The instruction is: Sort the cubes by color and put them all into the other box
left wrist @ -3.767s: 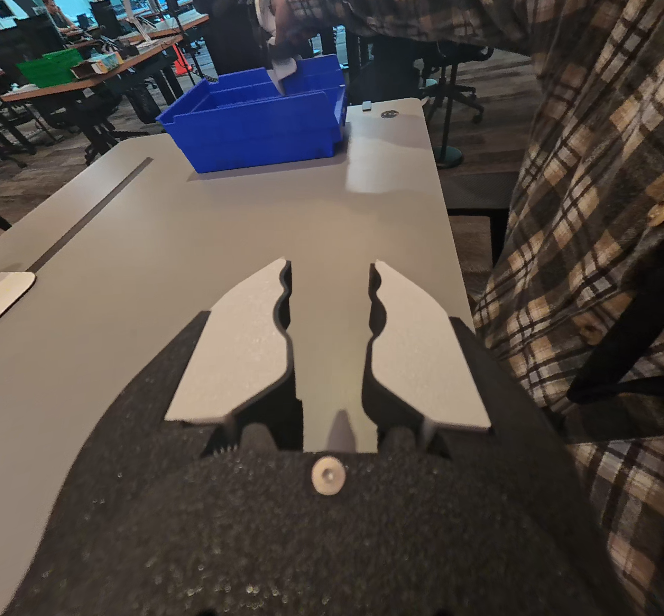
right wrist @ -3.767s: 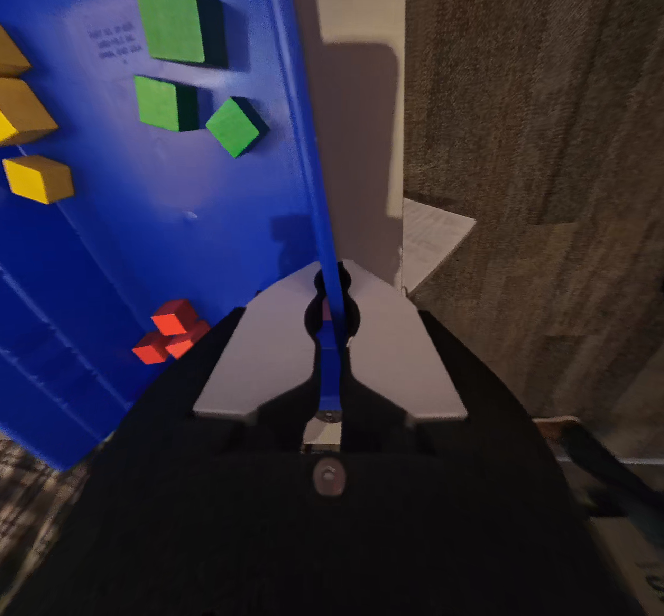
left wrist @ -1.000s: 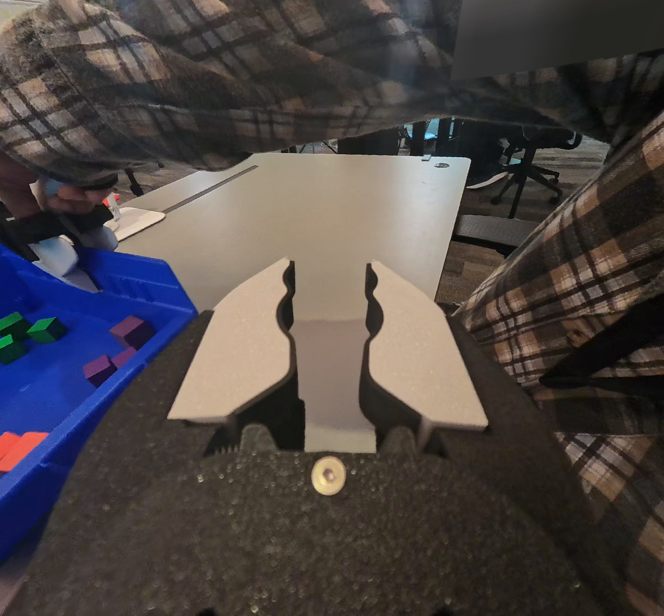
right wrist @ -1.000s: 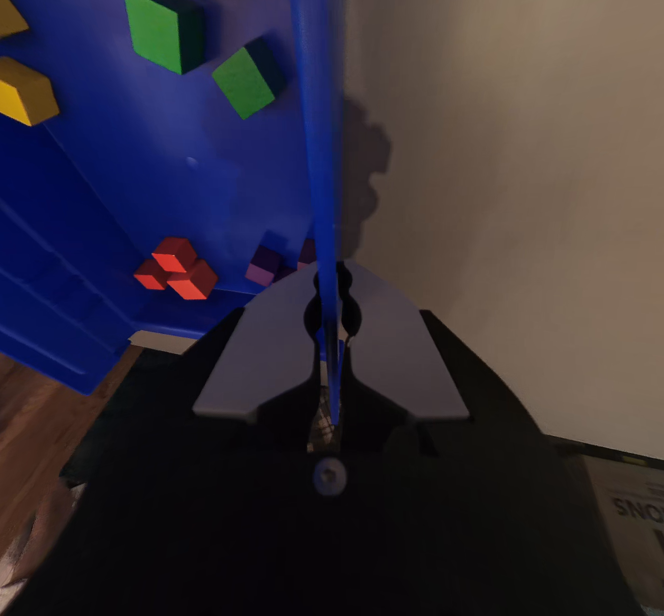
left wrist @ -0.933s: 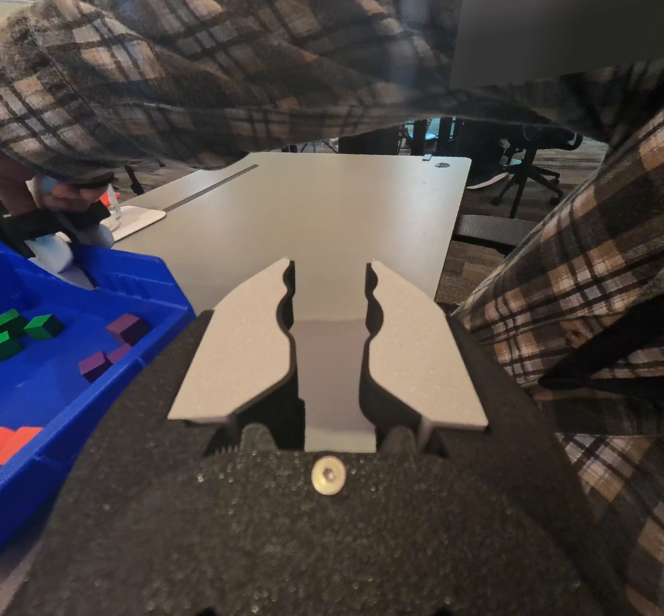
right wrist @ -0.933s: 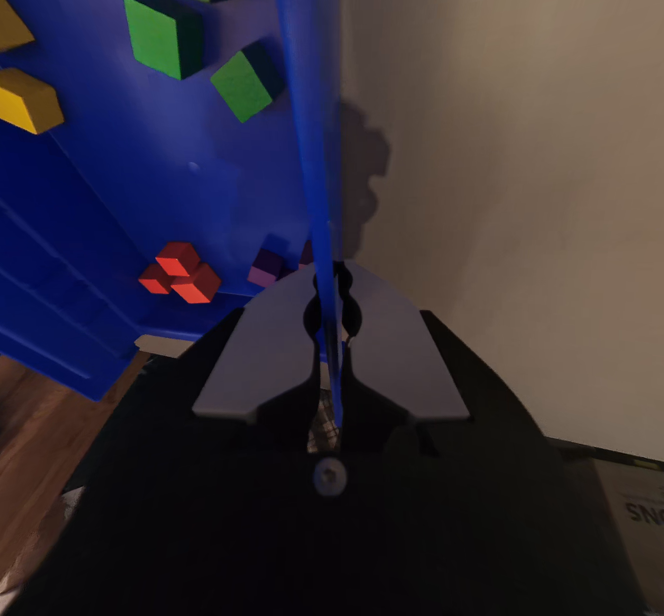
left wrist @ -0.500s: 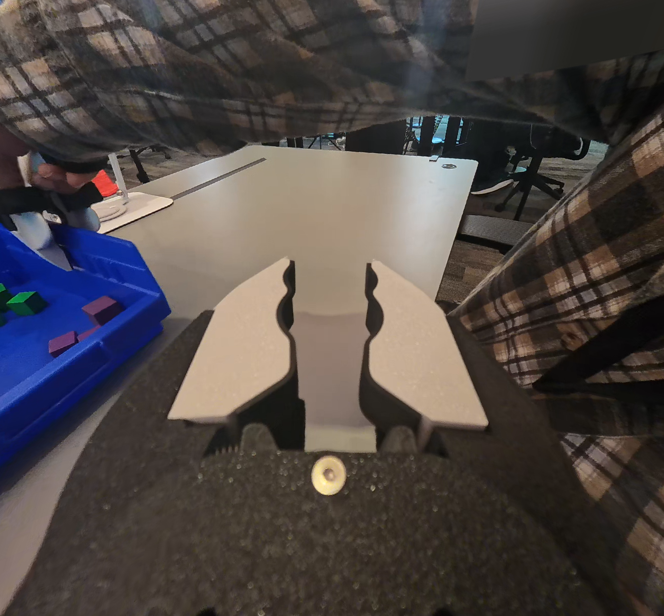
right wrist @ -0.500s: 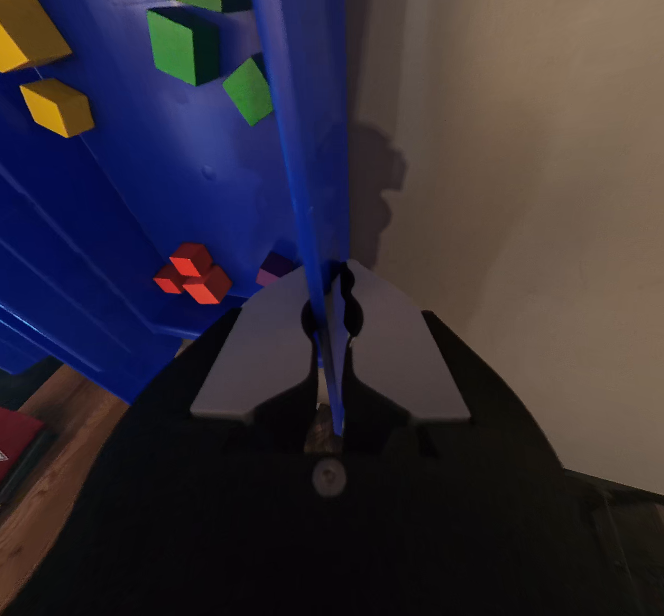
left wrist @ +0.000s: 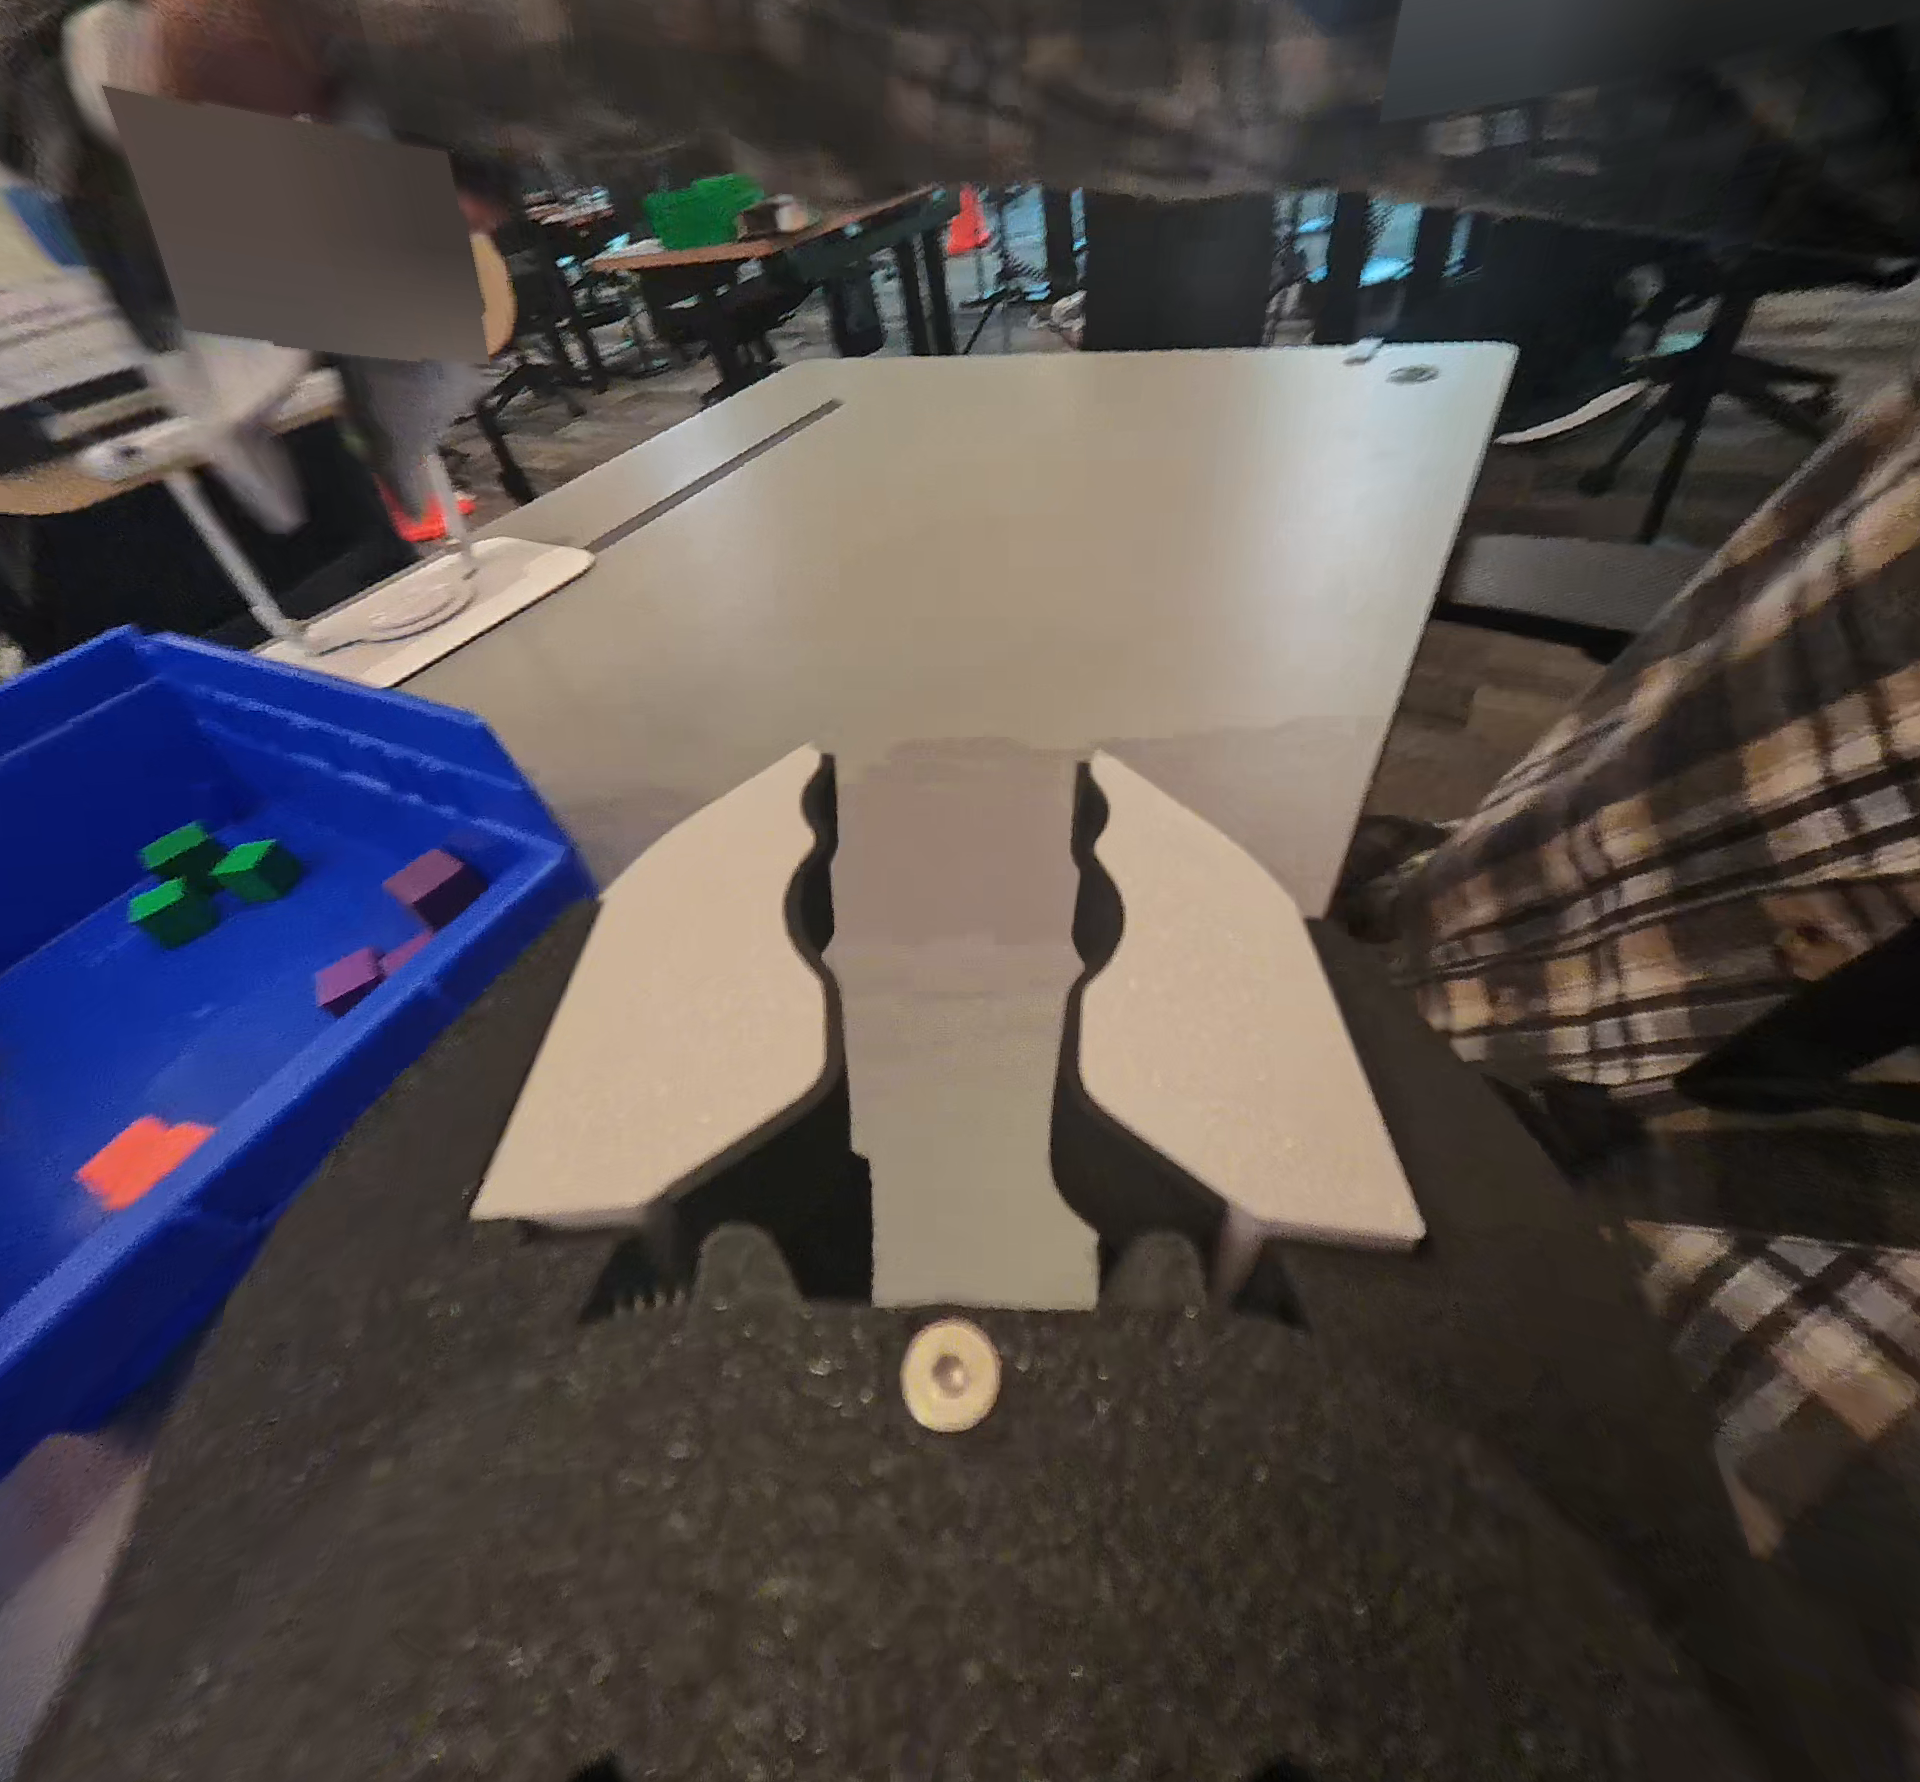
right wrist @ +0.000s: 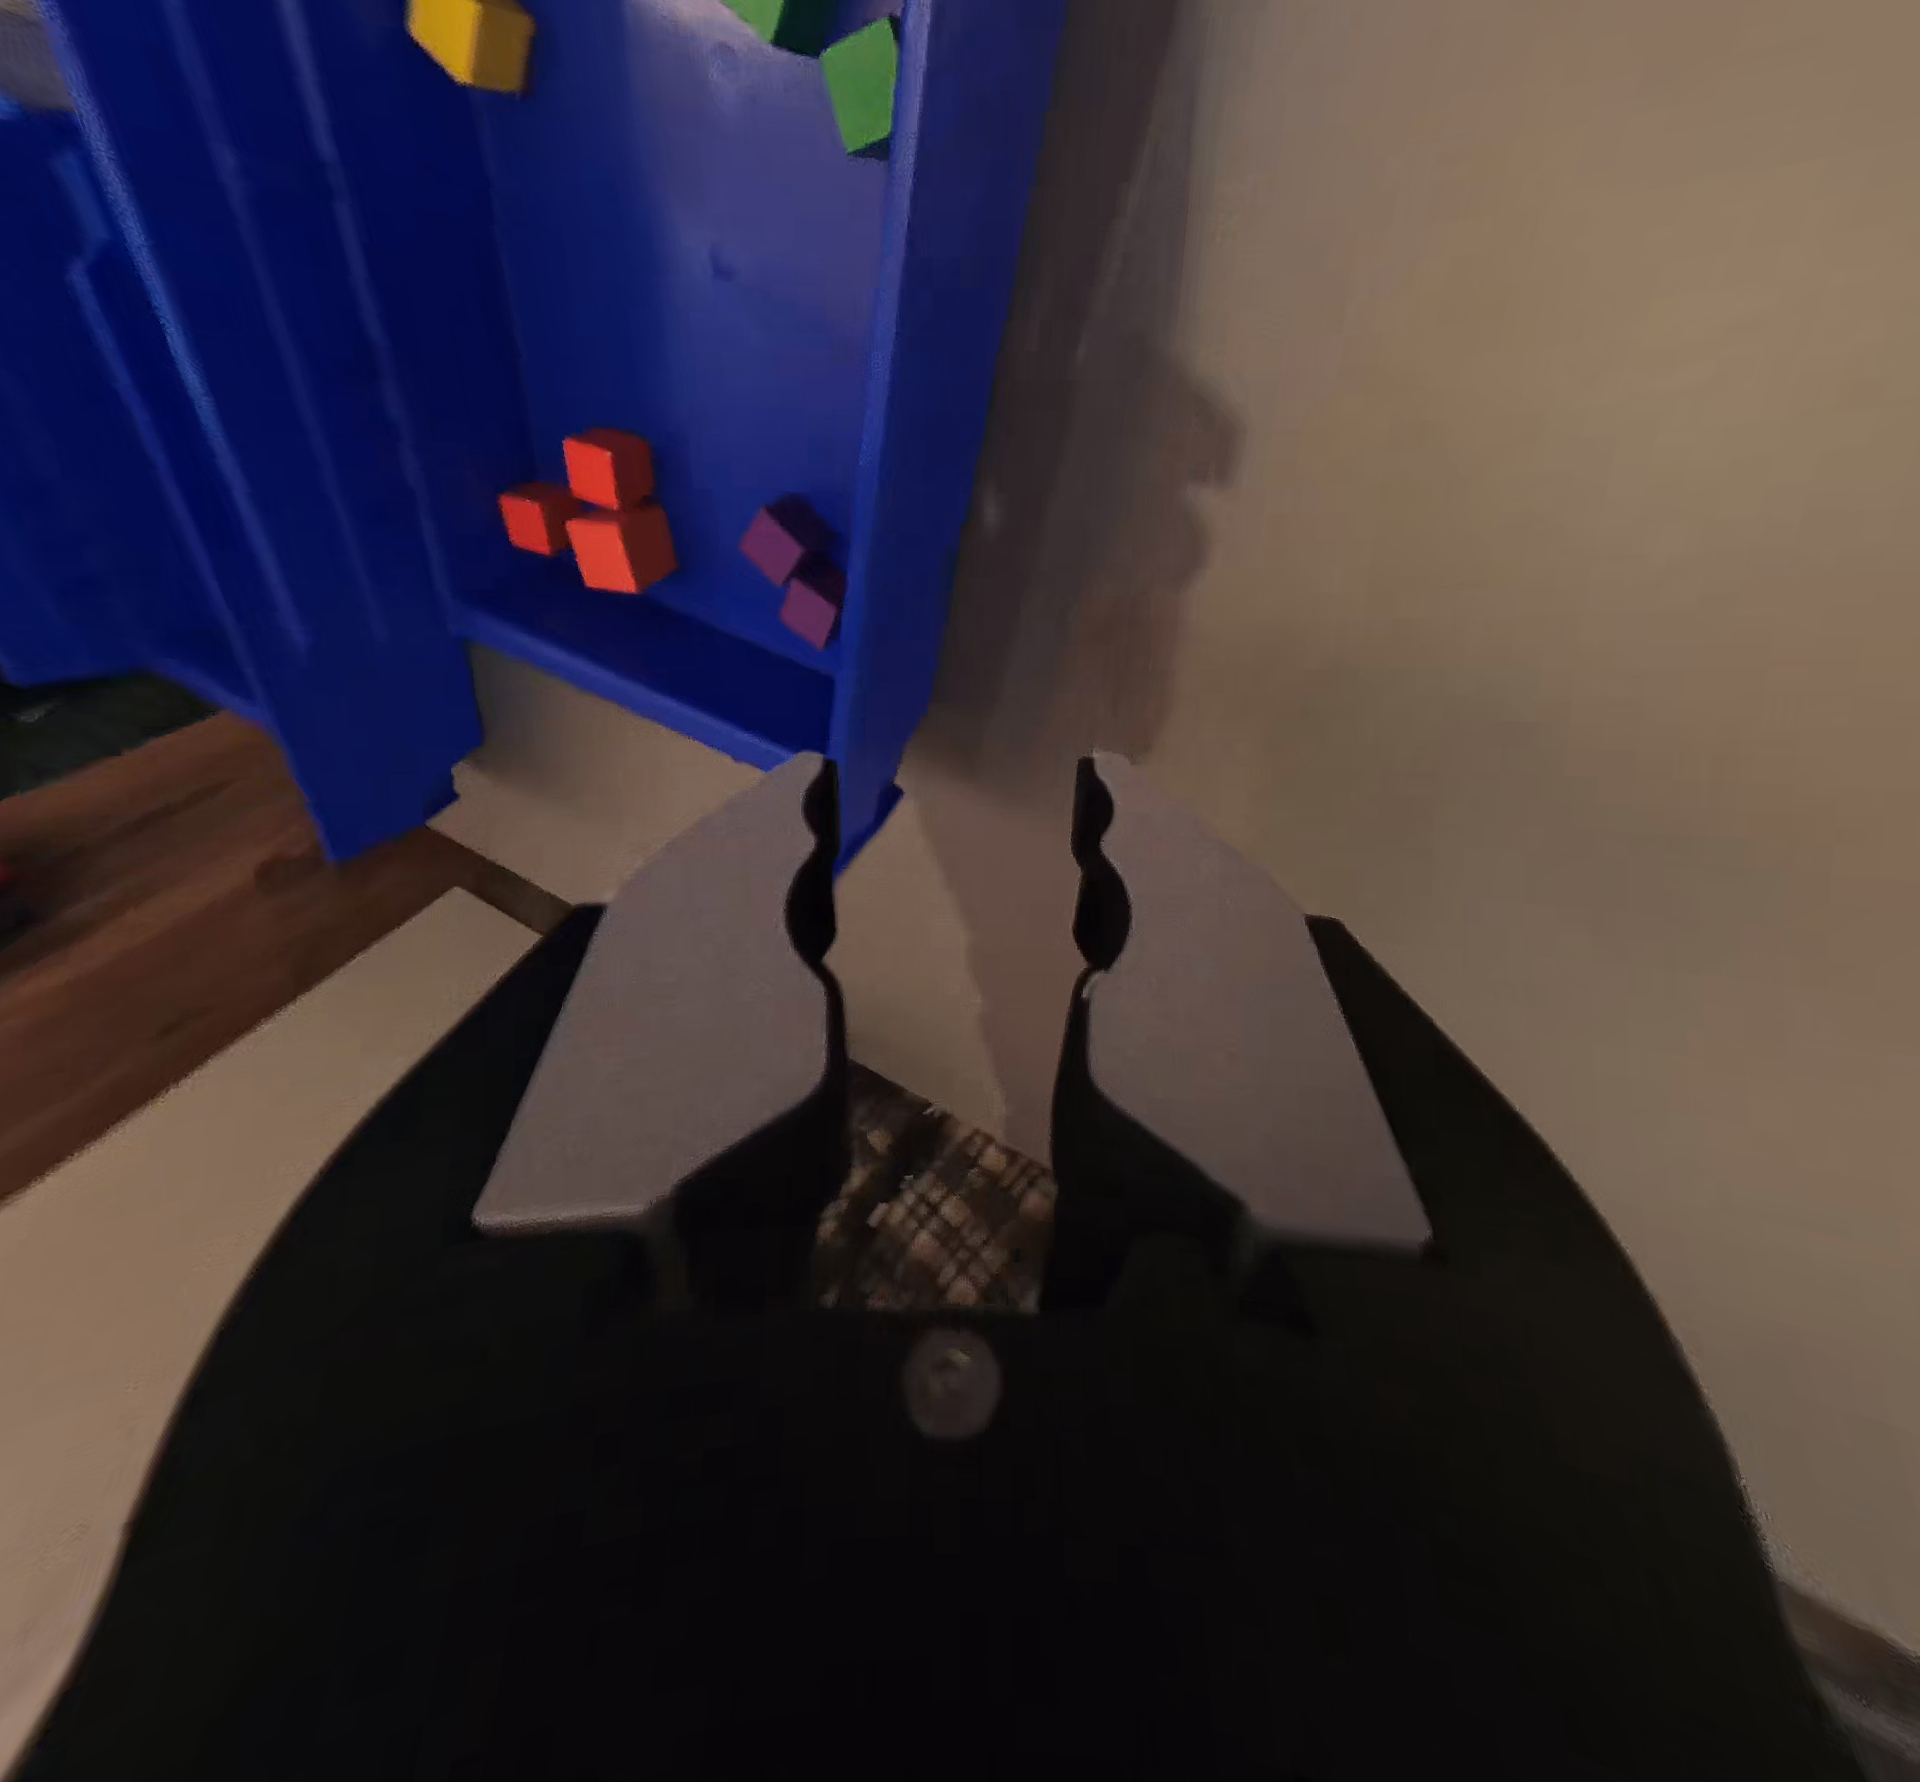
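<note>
Blur smears the blue box point(right wrist: 665, 298); left claw point(left wrist: 951, 776) and right claw point(right wrist: 951, 776) both spread, empty

The blue box point(left wrist: 260, 1057) looks like smooth moulded plastic with a slight gloss, ribbed along its walls. The cubes in it (green point(left wrist: 208, 880), purple point(left wrist: 431, 885), red point(right wrist: 603, 511), yellow point(right wrist: 468, 18)) have flat, matt painted faces. The surface point(left wrist: 1039, 537) is a smooth grey laminate with a soft sheen. Each hand-held gripper point(left wrist: 951, 776) has matt, finely grained grey fingers point(left wrist: 675, 1005) on a rough, speckled black body with a shiny metal screw point(left wrist: 951, 1374). The plaid sleeve point(left wrist: 1662, 901) is woven cloth
</note>
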The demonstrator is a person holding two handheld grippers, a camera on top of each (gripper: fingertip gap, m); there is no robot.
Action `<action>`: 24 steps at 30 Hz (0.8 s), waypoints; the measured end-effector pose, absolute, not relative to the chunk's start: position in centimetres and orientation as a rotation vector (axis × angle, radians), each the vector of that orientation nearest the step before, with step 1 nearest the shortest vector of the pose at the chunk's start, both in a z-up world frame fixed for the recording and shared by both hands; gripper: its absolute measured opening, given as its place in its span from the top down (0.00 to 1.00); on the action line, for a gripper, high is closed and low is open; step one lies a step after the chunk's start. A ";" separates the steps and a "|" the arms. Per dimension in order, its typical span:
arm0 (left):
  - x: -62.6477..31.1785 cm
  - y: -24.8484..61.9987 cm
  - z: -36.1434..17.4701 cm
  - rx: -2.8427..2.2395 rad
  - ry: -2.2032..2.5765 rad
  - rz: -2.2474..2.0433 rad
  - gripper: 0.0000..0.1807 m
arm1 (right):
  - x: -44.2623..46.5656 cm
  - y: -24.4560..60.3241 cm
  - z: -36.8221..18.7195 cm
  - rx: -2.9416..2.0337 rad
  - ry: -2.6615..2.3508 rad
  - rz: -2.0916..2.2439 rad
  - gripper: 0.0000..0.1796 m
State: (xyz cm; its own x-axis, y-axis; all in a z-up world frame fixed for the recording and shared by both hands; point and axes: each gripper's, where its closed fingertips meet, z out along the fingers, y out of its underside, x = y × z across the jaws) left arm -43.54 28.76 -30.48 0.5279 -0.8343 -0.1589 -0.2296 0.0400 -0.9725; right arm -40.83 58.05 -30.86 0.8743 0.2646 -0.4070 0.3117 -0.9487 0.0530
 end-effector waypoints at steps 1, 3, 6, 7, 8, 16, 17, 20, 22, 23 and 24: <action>-44.3 29.2 -30.3 -1.515 0.952 -0.546 0.76 | -39.5 57.9 -30.0 2.957 0.508 -0.665 0.76; -46.6 30.4 -30.0 -1.561 0.912 -0.418 0.75 | -36.4 57.0 -28.8 3.008 0.629 -0.803 0.76; -52.1 32.7 -29.8 -1.682 0.805 -0.160 0.71 | -31.3 54.2 -28.2 3.005 0.696 -1.173 0.76; -54.1 33.3 -29.8 -1.732 0.762 -0.083 0.69 | -29.3 53.4 -28.4 3.002 0.678 -1.302 0.76; -56.1 33.8 -29.8 -1.780 0.719 -0.017 0.67 | -27.1 52.8 -28.9 3.017 0.646 -1.408 0.77; -65.4 36.8 -31.6 -2.158 0.604 0.313 0.54 | -10.6 55.3 -34.7 3.443 0.442 -1.757 0.78; -66.0 37.2 -31.8 -2.197 0.605 0.341 0.53 | -9.3 55.9 -34.8 3.522 0.473 -1.757 0.78; -67.8 38.5 -32.6 -2.329 0.586 0.378 0.50 | -7.1 56.9 -35.1 3.710 0.638 -1.730 0.73; -68.3 39.2 -33.3 -2.415 0.579 0.352 0.50 | -6.9 56.9 -35.2 3.764 0.776 -1.749 0.73; -68.5 39.5 -33.8 -2.460 0.576 0.338 0.50 | -7.0 56.8 -35.3 3.765 0.838 -1.767 0.73; -68.8 39.8 -34.3 -2.506 0.569 0.335 0.50 | -7.3 56.6 -35.4 3.742 0.899 -1.790 0.73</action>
State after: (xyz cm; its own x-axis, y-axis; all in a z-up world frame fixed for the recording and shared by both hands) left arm -68.85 39.82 -34.33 0.8797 -0.3257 -0.3464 -0.4609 -0.7633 -0.4527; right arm -7.32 56.65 -35.39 0.6769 0.6472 -0.3506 -0.1054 -0.3862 -0.9164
